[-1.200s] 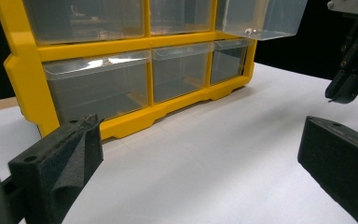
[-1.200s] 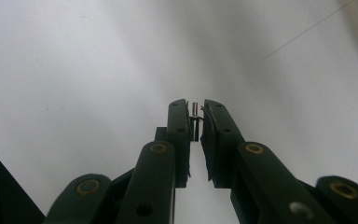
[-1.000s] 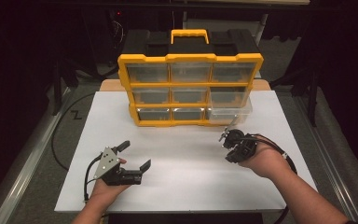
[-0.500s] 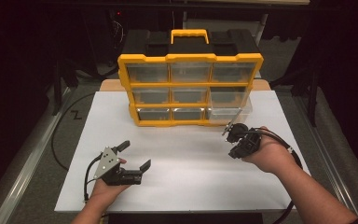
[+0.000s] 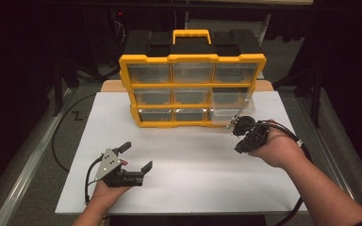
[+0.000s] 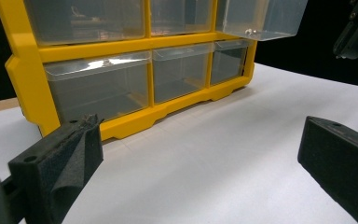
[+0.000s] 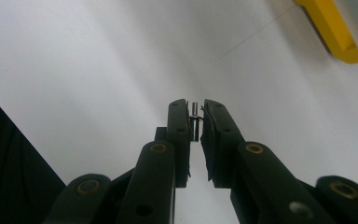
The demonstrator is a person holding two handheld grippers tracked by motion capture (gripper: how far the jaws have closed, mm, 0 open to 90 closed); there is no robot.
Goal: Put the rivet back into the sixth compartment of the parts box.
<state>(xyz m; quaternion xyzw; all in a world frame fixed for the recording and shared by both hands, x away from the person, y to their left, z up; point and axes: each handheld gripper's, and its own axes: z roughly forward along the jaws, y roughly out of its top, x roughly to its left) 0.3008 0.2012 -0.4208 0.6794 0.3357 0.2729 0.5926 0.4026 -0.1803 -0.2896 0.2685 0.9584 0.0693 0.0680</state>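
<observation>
A: Right gripper?
B: Jaws narrow, pinching a small metal part, beside the pulled-out drawer at the organizer's 4 o'clock.
A: Left gripper?
B: Jaws wide, holding nothing, at 7 o'clock.

Bright table, dark surroundings, mild blur.

Small metal pin, upright, pinched between right gripper pads above white tabletop
</observation>
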